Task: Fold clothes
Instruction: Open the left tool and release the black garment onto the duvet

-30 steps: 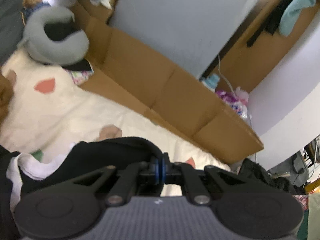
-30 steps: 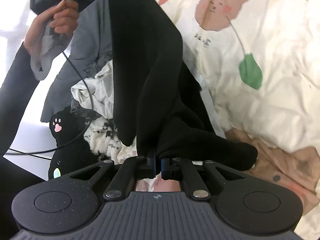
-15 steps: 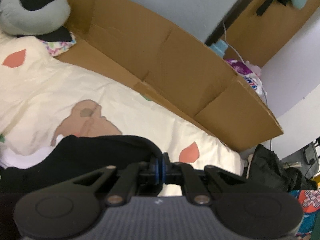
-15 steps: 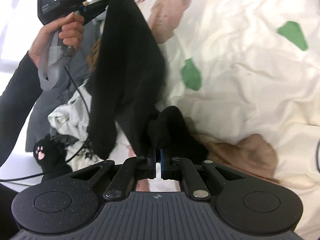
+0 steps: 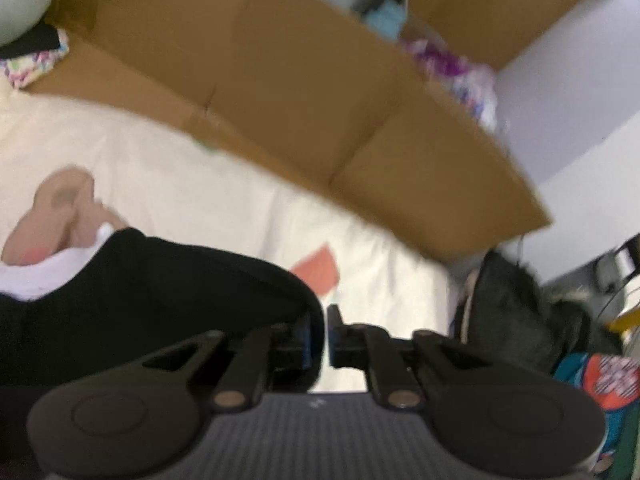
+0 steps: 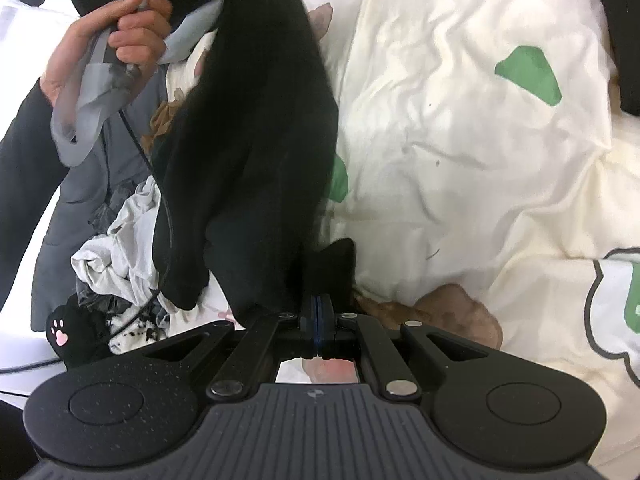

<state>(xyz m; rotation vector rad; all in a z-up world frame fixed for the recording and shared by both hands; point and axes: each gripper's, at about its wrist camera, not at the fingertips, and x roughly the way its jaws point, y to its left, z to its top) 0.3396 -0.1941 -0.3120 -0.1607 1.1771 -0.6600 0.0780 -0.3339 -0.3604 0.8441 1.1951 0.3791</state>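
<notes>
You hold the black garment [image 6: 256,128] up over the bed cover [image 6: 460,128], both the left gripper [image 5: 324,336] and right gripper [image 6: 318,312] pinched tight on it, so next lay it down flat.

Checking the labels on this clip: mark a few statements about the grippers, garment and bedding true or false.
1. The right gripper is shut on the black garment. True.
2. The left gripper hangs empty. False: black cloth sits between its fingers.
3. The garment lies folded flat. False: it hangs stretched between both grippers.
4. The bedsheet has green patches. True.
5. Cardboard lines the far side of the bed. True.
</notes>
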